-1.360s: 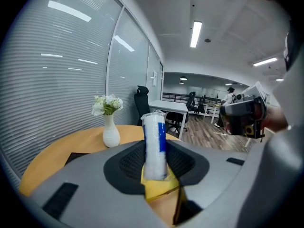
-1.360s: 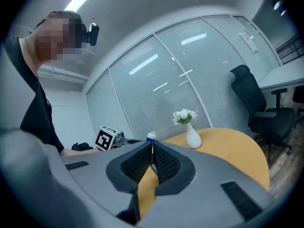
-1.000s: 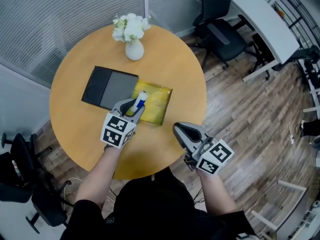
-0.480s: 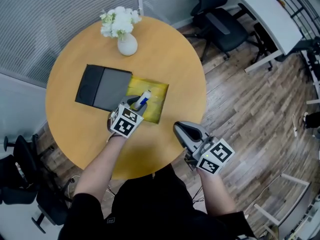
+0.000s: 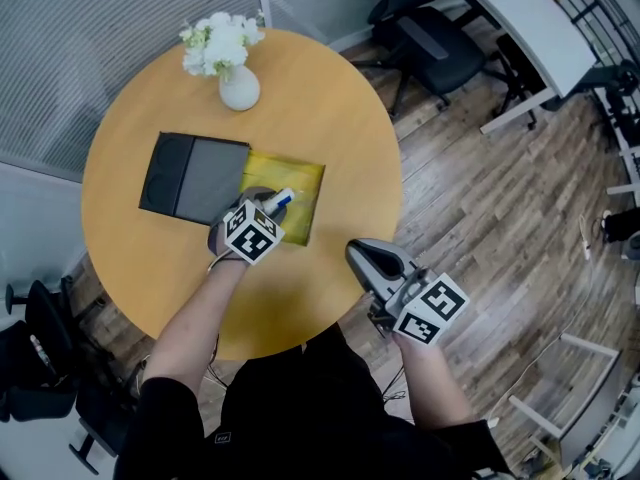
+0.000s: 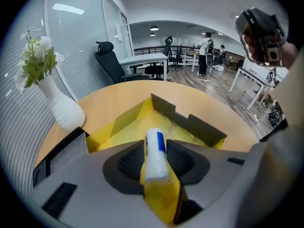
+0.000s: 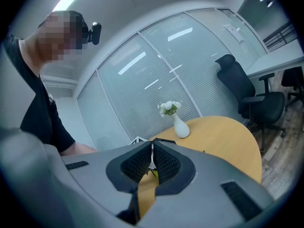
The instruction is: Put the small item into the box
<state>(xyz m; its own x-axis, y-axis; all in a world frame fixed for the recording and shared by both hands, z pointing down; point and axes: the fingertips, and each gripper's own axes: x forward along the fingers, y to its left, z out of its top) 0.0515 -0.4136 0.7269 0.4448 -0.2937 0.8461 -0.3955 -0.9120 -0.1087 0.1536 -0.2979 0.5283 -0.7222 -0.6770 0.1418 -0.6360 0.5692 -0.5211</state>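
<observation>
Over the last second I have carried the left hand-held gripper [image 5: 268, 206] forward off the bare counter [image 5: 330, 118] and in over the near edge of the open yellow box [image 5: 300, 178], so the tube [image 5: 281, 200] it carries now hangs above the yellow lining rather than at the rim. It also lies flatter than it did a second ago, when it stood steeper. In the left gripper view the left hand-held gripper [image 6: 154, 158] is clamped on the tube [image 6: 155, 153] around its lower half, the two dark pads [image 6: 129, 161] pressing its sides. The box [image 6: 118, 125] spreads out directly beyond and below. I judge the carry all but finished, with lowering and letting go left to do. I cannot tell whether the tube touches the lining yet. Its long axis runs along the jaws' own line: the plain white end faces back toward the camera, and the blue-banded end points ahead at the box's far dark flap. In the head view that reads as up and to the right. The dark lid [image 5: 195, 178] lies beside the box, the vase [image 5: 238, 88] well behind. The right hand-held gripper [image 5: 362, 258] idles off the counter's edge. In its own view the right hand-held gripper [image 7: 152, 158] has its jaws pressed together on nothing.
</observation>
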